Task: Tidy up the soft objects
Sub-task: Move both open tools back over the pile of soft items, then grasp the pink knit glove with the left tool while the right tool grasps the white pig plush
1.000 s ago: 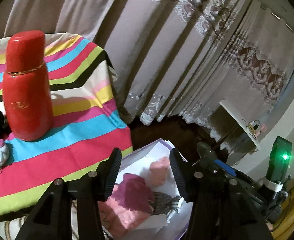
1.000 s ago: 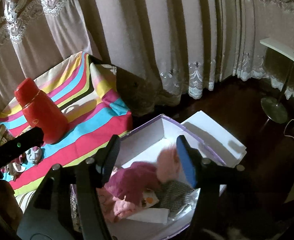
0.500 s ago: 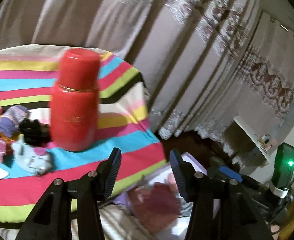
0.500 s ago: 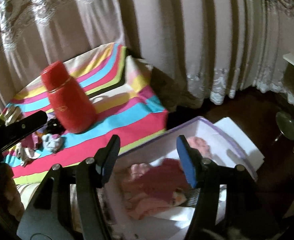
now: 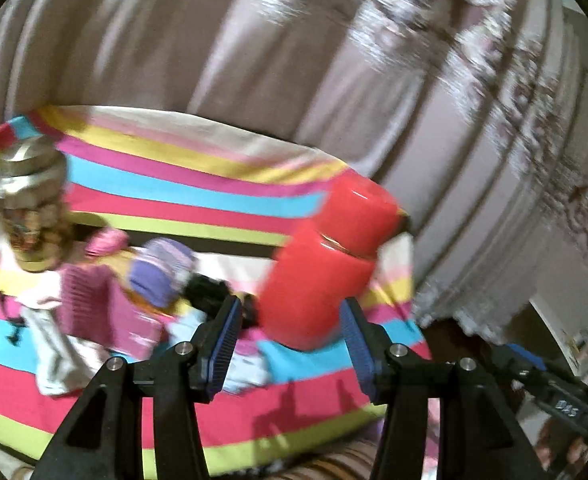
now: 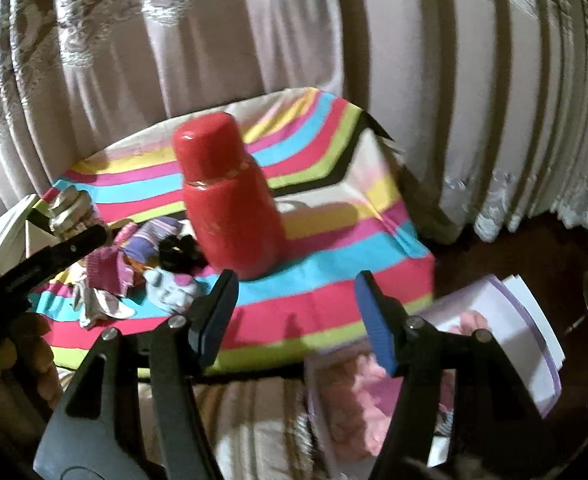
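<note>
Both the left gripper (image 5: 289,340) and right gripper (image 6: 294,316) have jaws partly open, empty. The red flask (image 5: 326,264) just beyond the left jaws could be knocked over reaching for the socks (image 5: 157,276).

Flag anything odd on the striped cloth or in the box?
Red flask: a hard thing standing upright beside the heap of soft items on the striped cloth. The box holds pink soft things. Nothing spilled or damaged; frames are blurred.
</note>
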The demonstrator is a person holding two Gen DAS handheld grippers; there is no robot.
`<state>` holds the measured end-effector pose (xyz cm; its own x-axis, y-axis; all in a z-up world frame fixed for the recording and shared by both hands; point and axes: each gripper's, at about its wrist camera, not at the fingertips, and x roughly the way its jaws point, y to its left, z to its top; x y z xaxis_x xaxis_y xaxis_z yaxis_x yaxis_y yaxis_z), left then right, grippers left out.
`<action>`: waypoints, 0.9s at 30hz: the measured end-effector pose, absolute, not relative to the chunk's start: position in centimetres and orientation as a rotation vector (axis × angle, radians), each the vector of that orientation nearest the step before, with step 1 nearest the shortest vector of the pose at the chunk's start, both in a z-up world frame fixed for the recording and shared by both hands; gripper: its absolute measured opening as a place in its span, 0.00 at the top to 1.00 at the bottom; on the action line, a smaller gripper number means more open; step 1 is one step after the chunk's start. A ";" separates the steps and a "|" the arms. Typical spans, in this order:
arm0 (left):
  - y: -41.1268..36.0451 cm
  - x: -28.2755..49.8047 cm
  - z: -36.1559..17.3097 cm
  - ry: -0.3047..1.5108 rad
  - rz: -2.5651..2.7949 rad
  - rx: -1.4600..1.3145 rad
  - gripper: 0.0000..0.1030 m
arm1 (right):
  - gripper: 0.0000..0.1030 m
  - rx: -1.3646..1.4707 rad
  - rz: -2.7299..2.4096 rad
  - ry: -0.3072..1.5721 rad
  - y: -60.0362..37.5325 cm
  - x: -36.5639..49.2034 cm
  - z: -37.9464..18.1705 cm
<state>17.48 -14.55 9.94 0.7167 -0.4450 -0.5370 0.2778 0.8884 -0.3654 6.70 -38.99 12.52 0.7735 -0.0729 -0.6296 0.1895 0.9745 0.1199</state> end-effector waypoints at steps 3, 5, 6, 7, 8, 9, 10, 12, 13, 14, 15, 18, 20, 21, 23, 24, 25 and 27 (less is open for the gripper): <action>-11.9 18.3 9.8 0.647 -0.337 -0.304 0.49 | 0.36 0.168 -0.120 0.660 -37.2 8.3 13.1; -10.0 18.8 9.6 0.642 -0.295 -0.332 0.49 | 0.35 0.163 -0.100 0.657 -35.9 9.6 13.3; -9.4 19.1 9.7 0.640 -0.283 -0.340 0.49 | 0.35 0.162 -0.091 0.657 -35.3 10.0 13.4; -8.7 19.3 9.7 0.636 -0.269 -0.351 0.49 | 0.35 0.161 -0.077 0.655 -34.7 10.6 13.6; -7.9 19.5 9.7 0.629 -0.251 -0.362 0.49 | 0.35 0.157 -0.068 0.653 -34.0 11.2 13.7; -7.2 19.7 9.7 0.622 -0.234 -0.368 0.49 | 0.34 0.155 -0.059 0.652 -33.3 11.8 13.8; -6.5 19.9 9.6 0.616 -0.217 -0.375 0.49 | 0.34 0.156 -0.051 0.651 -32.7 12.4 13.9; -5.1 20.2 9.2 0.610 -0.190 -0.402 0.49 | 0.33 0.157 -0.032 0.653 -31.3 13.7 13.9; -4.3 20.4 8.9 0.610 -0.174 -0.423 0.49 | 0.33 0.156 -0.025 0.654 -30.6 14.3 13.9; -3.7 20.6 8.7 0.612 -0.163 -0.436 0.49 | 0.32 0.153 -0.017 0.653 -29.9 14.9 13.8; -3.2 20.8 8.4 0.615 -0.150 -0.451 0.49 | 0.31 0.148 -0.012 0.654 -29.1 15.6 13.7; -1.7 21.1 7.4 0.620 -0.112 -0.490 0.49 | 0.29 0.135 -0.002 0.663 -27.0 17.7 12.7; -0.8 21.4 6.8 0.624 -0.094 -0.507 0.49 | 0.29 0.120 0.000 0.687 -25.7 19.0 11.4; -0.5 21.6 6.5 0.626 -0.087 -0.514 0.49 | 0.29 0.111 0.008 0.701 -25.0 19.5 10.5; 0.4 21.9 5.7 0.631 -0.066 -0.528 0.49 | 0.29 0.082 0.010 0.723 -24.0 20.5 8.9; 0.6 22.0 5.4 0.633 -0.059 -0.532 0.49 | 0.29 0.063 0.010 0.738 -23.7 20.8 7.8; 0.9 22.1 5.0 0.637 -0.050 -0.539 0.49 | 0.29 0.050 0.008 0.749 -23.4 21.1 7.0; 1.6 22.4 3.8 0.651 -0.030 -0.552 0.49 | 0.29 0.026 -0.011 0.781 -23.1 21.4 4.9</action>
<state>22.44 1.63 3.79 0.8005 -0.1958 -0.5664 -0.1421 0.8561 -0.4969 21.44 -23.08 4.89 0.7105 0.0002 -0.7037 0.0194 0.9996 0.0199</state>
